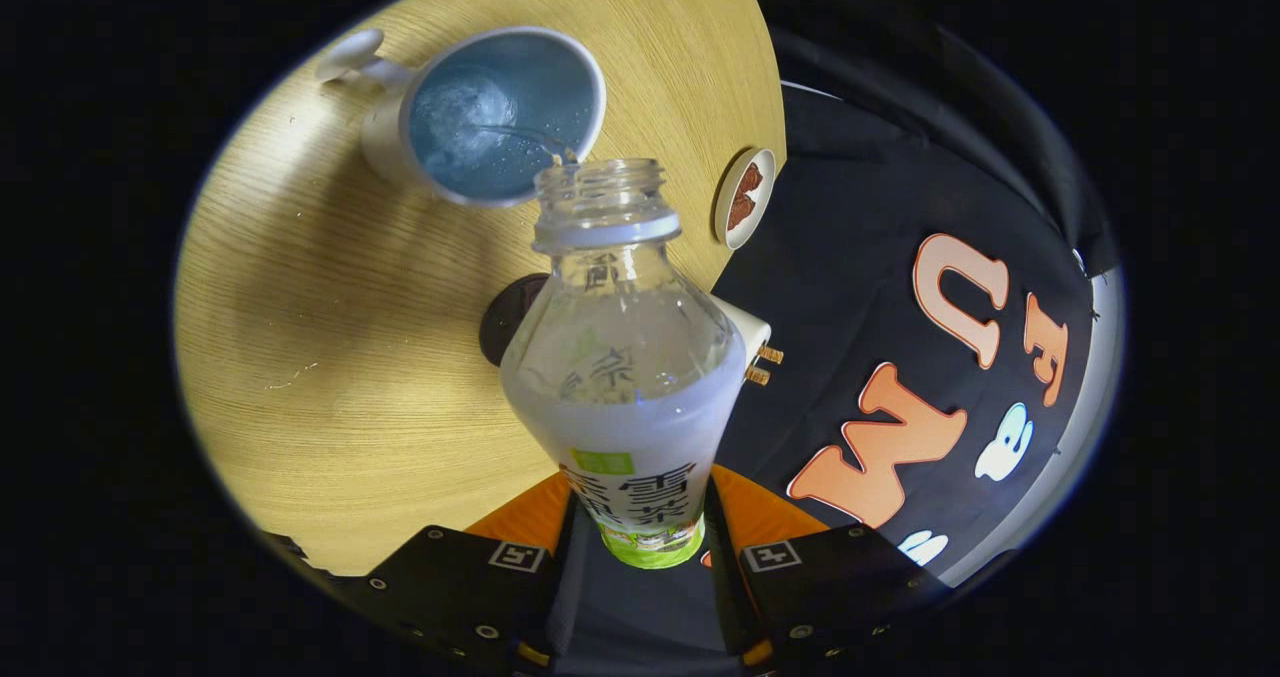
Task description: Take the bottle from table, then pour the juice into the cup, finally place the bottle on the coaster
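My gripper (640,532) is shut on a clear plastic bottle (625,357) with a white and green label, both fingers pressing on its lower body. The bottle is uncapped and tilted, its mouth at the rim of a white cup (495,112) with a blue inside and a handle. A thin stream runs from the mouth into the cup, where liquid bubbles. Pale juice fills the lower part of the bottle. A round white coaster (743,197) with a brown pattern lies on the wooden table (330,337) near its edge, beyond the bottle and beside the cup.
A dark round disc (508,317) lies on the table, partly hidden behind the bottle. A small white object (752,339) with two brass pins sticks out past the bottle's other side. The table edge runs right by the coaster.
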A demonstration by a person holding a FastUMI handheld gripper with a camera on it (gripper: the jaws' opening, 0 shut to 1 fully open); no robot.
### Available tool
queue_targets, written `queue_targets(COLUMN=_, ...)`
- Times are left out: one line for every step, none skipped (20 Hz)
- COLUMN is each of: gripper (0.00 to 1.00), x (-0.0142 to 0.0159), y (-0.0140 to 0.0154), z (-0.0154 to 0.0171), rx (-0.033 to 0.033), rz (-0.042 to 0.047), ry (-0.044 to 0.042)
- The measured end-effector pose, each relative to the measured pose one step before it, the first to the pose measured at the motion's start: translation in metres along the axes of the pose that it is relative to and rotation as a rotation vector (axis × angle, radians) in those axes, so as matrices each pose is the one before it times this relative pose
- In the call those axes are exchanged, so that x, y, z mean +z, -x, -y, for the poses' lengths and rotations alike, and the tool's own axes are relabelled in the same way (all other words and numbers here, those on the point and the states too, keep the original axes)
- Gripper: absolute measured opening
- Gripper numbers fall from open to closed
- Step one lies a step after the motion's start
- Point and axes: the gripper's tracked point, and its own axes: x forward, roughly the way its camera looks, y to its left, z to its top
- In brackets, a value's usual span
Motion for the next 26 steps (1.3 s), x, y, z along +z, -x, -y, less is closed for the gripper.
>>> queue_targets(gripper=0.57, x=0.00019, y=0.00022, z=-0.00038, rx=0.00224, rz=-0.00024, ry=0.00241)
queue_targets(gripper=0.57, x=0.00027, y=0.00031, z=0.00109, rx=-0.00329, rz=-0.00009, ry=0.00443)
queue_targets(gripper=0.57, x=0.00033, y=0.00073, z=0.00112, rx=-0.00327, rz=-0.0006, ry=0.00584)
queue_targets(gripper=0.57, x=0.00051, y=0.00039, z=0.00042, rx=0.00008, rz=-0.00064, ry=0.00372)
queue_targets(gripper=0.57, x=-0.00009, y=-0.00051, z=0.00086, rx=-0.00223, rz=0.00106, ry=0.00313)
queue_targets(gripper=0.57, x=0.00006, y=0.00012, z=0.00053, rx=-0.00115, rz=0.00051, ry=0.00514)
queue_targets(gripper=0.57, x=0.00105, y=0.0001, z=0.00133, rx=-0.00203, rz=0.00127, ry=0.00605)
queue_targets(gripper=0.57, x=0.00027, y=0.00012, z=0.00075, rx=-0.00021, rz=0.0008, ry=0.00375)
queue_targets(gripper=0.57, x=0.00002, y=-0.00013, z=0.00012, rx=-0.00039, rz=0.00013, ry=0.00161)
queue_targets(gripper=0.57, x=-0.00079, y=-0.00041, z=0.00022, rx=0.00047, rz=0.00007, ry=0.00156)
queue_targets(gripper=0.57, x=0.00008, y=0.00003, z=0.00022, rx=0.00079, rz=-0.00121, ry=0.00082)
queue_targets(gripper=0.57, x=-0.00053, y=-0.00006, z=-0.00006, rx=0.00049, rz=-0.0014, ry=0.00058)
queue_targets(gripper=0.57, x=-0.00037, y=-0.00045, z=0.00067, rx=-0.00136, rz=-0.00015, ry=0.00204)
queue_targets(gripper=0.57, x=0.00002, y=0.00024, z=0.00026, rx=0.00033, rz=-0.00108, ry=0.00186)
queue_targets(gripper=0.57, x=-0.0002, y=0.00013, z=-0.00027, rx=0.00232, rz=-0.00229, ry=0.00131)
queue_targets(gripper=0.57, x=-0.00018, y=0.00072, z=0.00059, rx=-0.00005, rz=-0.00123, ry=0.00307)
queue_targets(gripper=0.57, x=0.00059, y=-0.00003, z=0.00089, rx=-0.00313, rz=0.00078, ry=0.00419)
queue_targets(gripper=0.57, x=0.00001, y=0.00022, z=0.00095, rx=-0.00166, rz=0.00153, ry=0.00193)
queue_targets(gripper=0.57, x=-0.00004, y=-0.00097, z=-0.00057, rx=0.00055, rz=0.00122, ry=0.00011)
queue_targets(gripper=0.57, x=-0.00014, y=-0.00048, z=-0.00007, rx=-0.00011, rz=-0.00112, ry=0.0017)
queue_targets(gripper=0.57, x=0.00031, y=0.00069, z=0.00092, rx=-0.00138, rz=0.00041, ry=0.00415)
queue_targets(gripper=0.57, x=0.00014, y=0.00043, z=0.00056, rx=0.00131, rz=-0.00128, ry=0.00464)
queue_targets(gripper=0.57, x=0.00035, y=0.00009, z=0.00036, rx=0.00099, rz=-0.00007, ry=0.00312)
queue_targets(gripper=0.57, x=0.0001, y=0.00036, z=0.00033, rx=-0.00059, rz=0.00031, ry=0.00243)
queue_targets(gripper=0.57, x=-0.00112, y=-0.00133, z=0.00025, rx=0.00191, rz=-0.00047, ry=0.00248)
queue_targets(gripper=0.57, x=-0.00003, y=0.00008, z=0.00078, rx=0.00014, rz=-0.00028, ry=0.0042)
